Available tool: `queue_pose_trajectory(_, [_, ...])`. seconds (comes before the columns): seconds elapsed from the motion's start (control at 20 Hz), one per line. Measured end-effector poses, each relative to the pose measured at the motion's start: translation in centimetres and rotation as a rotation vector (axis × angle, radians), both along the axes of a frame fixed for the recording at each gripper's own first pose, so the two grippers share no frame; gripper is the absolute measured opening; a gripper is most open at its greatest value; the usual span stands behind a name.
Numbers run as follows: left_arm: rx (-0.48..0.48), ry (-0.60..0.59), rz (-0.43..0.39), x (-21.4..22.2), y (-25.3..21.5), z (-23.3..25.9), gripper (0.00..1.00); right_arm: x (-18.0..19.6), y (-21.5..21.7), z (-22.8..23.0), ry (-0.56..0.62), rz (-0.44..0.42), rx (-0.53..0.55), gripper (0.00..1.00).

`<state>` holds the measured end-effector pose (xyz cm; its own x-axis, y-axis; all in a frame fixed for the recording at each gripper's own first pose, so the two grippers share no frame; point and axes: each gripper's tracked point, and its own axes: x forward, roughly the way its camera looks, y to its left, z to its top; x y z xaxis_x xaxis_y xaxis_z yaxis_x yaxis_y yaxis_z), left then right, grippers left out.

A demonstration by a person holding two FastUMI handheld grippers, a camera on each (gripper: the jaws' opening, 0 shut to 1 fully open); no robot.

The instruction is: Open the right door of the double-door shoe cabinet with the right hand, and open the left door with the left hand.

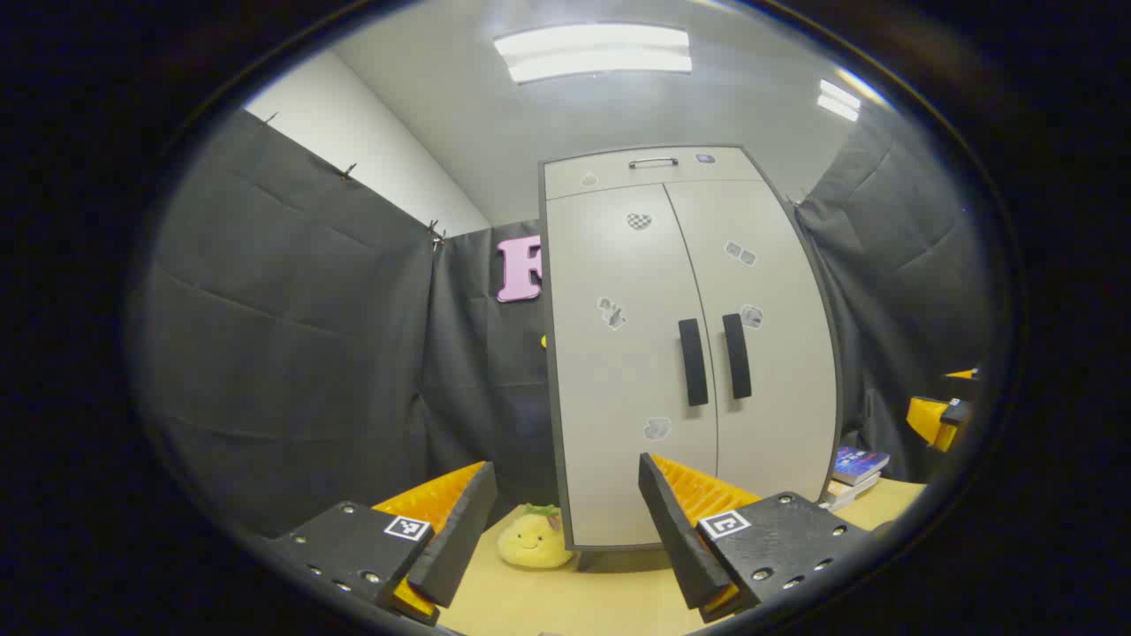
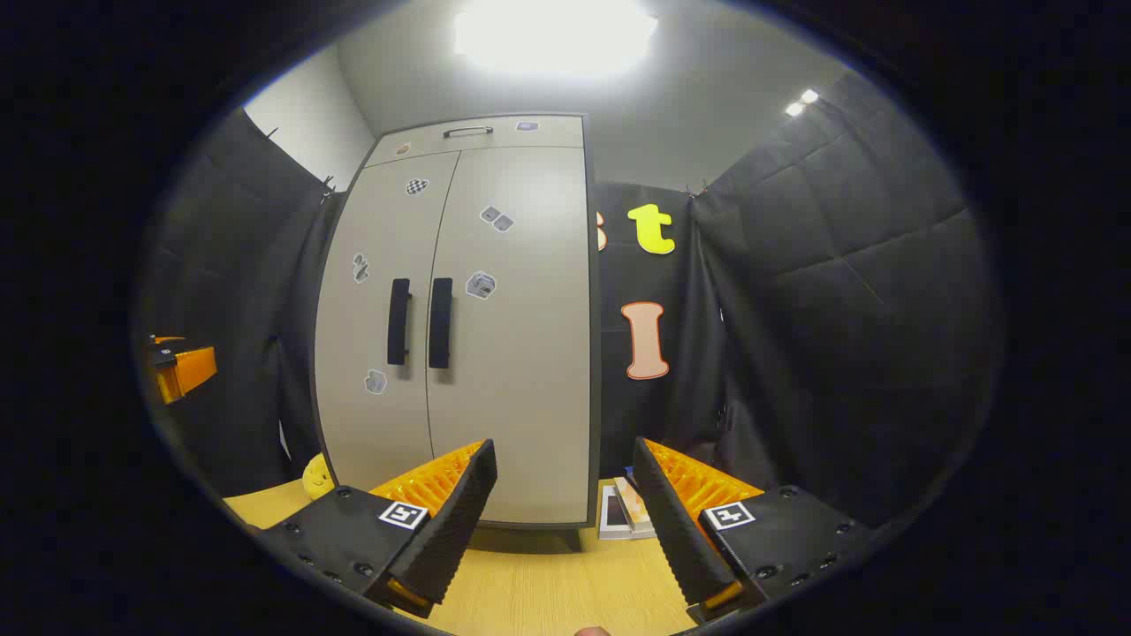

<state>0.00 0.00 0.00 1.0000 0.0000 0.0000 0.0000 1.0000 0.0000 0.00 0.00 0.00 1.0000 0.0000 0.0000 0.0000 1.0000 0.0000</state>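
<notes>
At the bottom of each view the left gripper [image 1: 565, 521] and right gripper [image 2: 565, 512] gaped empty (jaws apart), well short of the shoe cabinet [image 2: 521, 371], whose left door [image 1: 618, 371] and right door [image 2: 512, 353] both stood closed at frame centre, so nothing was yet done.

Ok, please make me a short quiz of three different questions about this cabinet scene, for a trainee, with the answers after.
1. True or false: both doors of the shoe cabinet are shut.
2. Multiple choice: what lies on the table to the left of the cabinet's foot in the left gripper view? A) a yellow plush toy B) a red cup C) a pair of shoes
3. Fill in: the left claw and the right claw are both ____, holding nothing.

Key
1. True. The right door handle and left door handle stand side by side, untouched.
2. A, the yellow plush toy.
3. Open.
</notes>
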Motion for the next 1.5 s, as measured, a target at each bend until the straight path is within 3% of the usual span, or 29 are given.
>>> queue_pose_trajectory(0.95, [0.004, -0.013, -0.012, 0.0, -0.4, 0.1, 0.94, 0.7, 1.0, 0.0, 0.0, 0.032, -0.01, 0.98])
queue_pose_trajectory(1.5, [0.011, 0.007, 0.06, -1.4, 3.5, -0.8, 0.94, 9.9, 7.6, 6.5, -0.022, 0.168, 0.132, 0.95])
